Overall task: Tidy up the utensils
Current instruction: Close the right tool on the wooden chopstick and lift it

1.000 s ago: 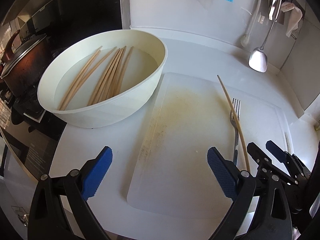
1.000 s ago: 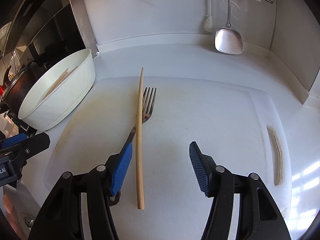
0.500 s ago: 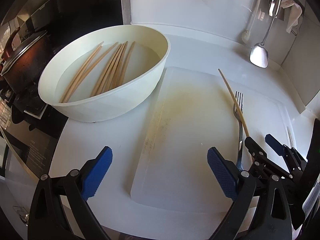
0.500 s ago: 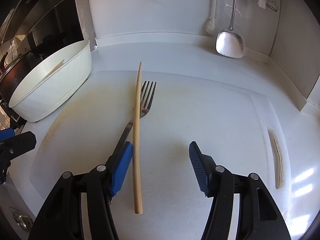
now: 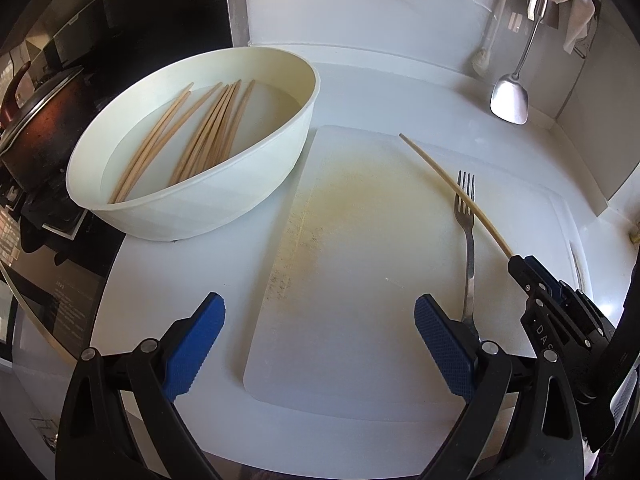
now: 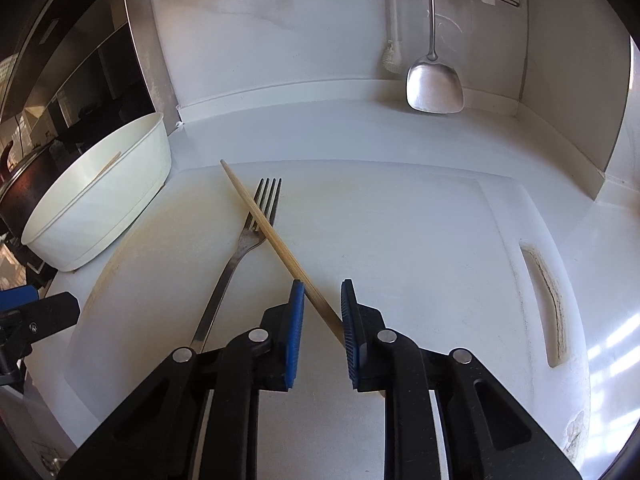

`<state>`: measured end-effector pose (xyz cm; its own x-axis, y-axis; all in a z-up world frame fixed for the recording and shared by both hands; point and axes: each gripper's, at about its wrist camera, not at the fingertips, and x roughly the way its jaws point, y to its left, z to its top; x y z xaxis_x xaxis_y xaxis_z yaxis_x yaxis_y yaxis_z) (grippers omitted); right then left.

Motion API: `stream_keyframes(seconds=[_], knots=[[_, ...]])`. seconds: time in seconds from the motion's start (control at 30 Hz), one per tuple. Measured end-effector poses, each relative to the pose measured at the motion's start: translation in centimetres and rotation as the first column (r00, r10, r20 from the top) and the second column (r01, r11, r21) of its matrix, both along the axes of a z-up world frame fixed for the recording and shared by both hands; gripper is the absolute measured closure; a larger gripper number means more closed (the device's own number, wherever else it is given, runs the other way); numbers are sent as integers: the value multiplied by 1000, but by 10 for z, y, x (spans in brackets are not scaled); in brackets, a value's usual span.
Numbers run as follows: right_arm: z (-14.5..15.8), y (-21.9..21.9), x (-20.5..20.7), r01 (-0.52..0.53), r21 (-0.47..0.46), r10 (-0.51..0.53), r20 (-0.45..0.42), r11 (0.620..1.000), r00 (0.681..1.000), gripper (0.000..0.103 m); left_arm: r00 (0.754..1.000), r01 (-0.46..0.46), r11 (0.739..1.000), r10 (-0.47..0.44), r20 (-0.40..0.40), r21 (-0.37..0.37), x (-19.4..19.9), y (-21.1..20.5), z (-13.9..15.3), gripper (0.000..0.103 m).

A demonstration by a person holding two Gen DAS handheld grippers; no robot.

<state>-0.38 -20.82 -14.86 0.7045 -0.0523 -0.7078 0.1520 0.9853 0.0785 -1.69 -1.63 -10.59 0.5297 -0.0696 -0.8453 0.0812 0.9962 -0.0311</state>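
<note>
The long pale wooden chopstick point(image 6: 280, 240), mid-frame, now slants across the steel fork point(image 6: 240, 248); the right gripper point(image 6: 322, 308), jaws just closing, clamps it, ready to lift. Left gripper point(image 5: 320, 340) gapes empty.

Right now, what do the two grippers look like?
Both match: the left gripper and right gripper have black angular plastic linkages with round silver pivot pins, ending in flat blue fingers with a ribbed, textured grip face. White lettering marks the right one's side.
</note>
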Motion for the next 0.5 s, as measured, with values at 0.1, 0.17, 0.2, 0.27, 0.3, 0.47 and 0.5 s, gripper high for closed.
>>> stream_keyframes(seconds=[0.1, 0.17, 0.2, 0.27, 0.3, 0.47, 0.5], knots=[[1, -7, -3, 30, 31, -31, 12, 999, 999, 85, 1000, 10, 1000, -10, 2, 3, 0, -4, 0, 9], [2, -14, -6, 62, 58, -63, 21, 996, 998, 85, 1000, 16, 1000, -16, 3, 4, -1, -7, -1, 9], [2, -17, -8, 79, 65, -81, 26, 995, 996, 85, 1000, 19, 1000, -19, 4, 4, -1, -8, -1, 9], [3, -22, -12, 110, 72, -112, 29, 991, 993, 85, 1000, 25, 1000, -25, 6, 4, -1, -12, -2, 9], [3, -25, -13, 122, 78, -124, 30, 990, 992, 85, 1000, 29, 1000, -29, 7, 4, -1, -15, -2, 9], [5, -34, -19, 162, 80, -164, 19, 984, 986, 86, 998, 56, 998, -56, 8, 2, 1, -29, -6, 9], [5, -36, -20, 167, 76, -168, 15, 983, 986, 86, 998, 64, 998, -64, 6, 0, 2, -33, -8, 9]])
